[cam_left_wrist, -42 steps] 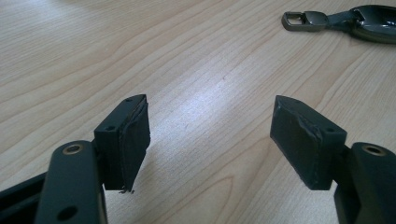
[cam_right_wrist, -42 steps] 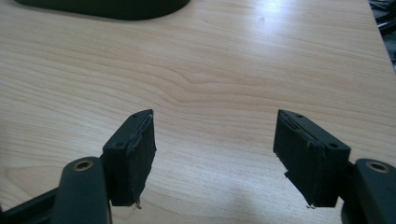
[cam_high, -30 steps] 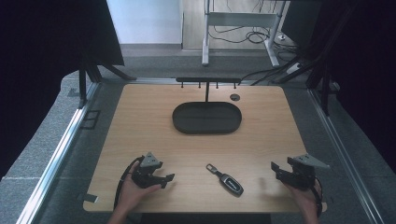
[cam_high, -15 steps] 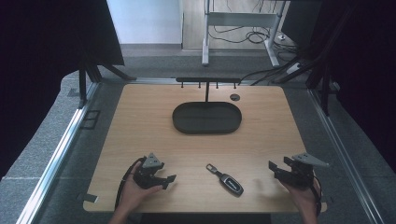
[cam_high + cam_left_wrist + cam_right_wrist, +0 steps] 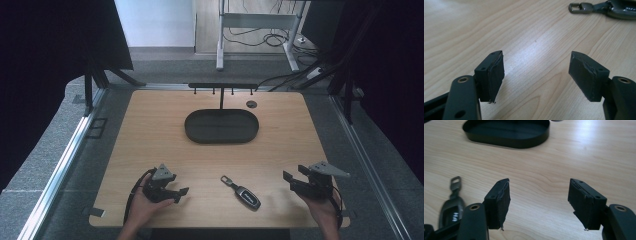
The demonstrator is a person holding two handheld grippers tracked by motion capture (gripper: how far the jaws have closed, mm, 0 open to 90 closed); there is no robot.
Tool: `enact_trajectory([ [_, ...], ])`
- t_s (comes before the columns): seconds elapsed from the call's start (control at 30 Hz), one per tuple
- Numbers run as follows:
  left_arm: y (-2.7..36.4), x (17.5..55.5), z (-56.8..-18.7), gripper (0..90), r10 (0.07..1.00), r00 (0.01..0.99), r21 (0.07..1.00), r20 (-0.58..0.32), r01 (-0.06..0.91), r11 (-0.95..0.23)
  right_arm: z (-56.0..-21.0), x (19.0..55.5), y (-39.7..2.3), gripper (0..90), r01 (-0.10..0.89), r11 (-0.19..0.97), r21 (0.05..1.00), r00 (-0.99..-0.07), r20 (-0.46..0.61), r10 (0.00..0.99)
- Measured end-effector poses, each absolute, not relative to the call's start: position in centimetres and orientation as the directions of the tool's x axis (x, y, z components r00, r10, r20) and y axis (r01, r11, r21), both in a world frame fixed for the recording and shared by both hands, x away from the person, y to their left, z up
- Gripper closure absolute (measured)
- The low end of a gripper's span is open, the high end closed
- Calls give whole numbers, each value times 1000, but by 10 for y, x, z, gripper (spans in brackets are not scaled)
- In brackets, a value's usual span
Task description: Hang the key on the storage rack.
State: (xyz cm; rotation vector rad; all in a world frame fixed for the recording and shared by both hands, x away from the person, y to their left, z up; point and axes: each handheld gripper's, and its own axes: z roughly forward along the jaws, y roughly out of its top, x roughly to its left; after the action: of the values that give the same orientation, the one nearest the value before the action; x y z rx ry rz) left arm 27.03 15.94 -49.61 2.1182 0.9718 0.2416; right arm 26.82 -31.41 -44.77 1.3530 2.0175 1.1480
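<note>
The dark car key fob (image 5: 242,192) with metal loop lies on the pale wooden surface (image 5: 150,135) between both grippers, at six o'clock of the black oval tray (image 5: 221,126); the left gripper (image 5: 176,193) stands parted and empty, while the right gripper (image 5: 289,181), fingers (image 5: 499,202) apart but just narrowing on nothing, seems about to approach and must swing toward nine o'clock.

A dark car key (image 5: 243,192) with a metal loop at one end is laid flat on the table (image 5: 150,130), near its front edge. It is set aslant, the loop end turned toward the far left, the thicker body toward the near right.
</note>
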Motion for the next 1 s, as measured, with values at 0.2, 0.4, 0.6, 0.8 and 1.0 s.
enact_trajectory([
  [0.2, 169, 271, -493, 293, 722, 674, 730, -154, 570, -377, -440, 271, -301, 399, 495, 186, 849, -442, 61, 895],
  [0.4, 170, 271, -493, 293, 722, 674, 730, -156, 571, -375, -433, 277, -293, 415, 503, 207, 839, -479, 71, 875],
  [0.6, 168, 270, -493, 293, 717, 680, 730, -155, 568, -380, -423, 282, -281, 432, 512, 259, 819, -534, 68, 842],
  [0.8, 167, 270, -493, 293, 719, 678, 729, -156, 570, -379, -416, 287, -273, 457, 513, 290, 808, -558, 58, 828],
  [1.0, 167, 270, -493, 293, 717, 679, 730, -156, 569, -380, -413, 292, -265, 461, 525, 316, 790, -582, 62, 811],
])
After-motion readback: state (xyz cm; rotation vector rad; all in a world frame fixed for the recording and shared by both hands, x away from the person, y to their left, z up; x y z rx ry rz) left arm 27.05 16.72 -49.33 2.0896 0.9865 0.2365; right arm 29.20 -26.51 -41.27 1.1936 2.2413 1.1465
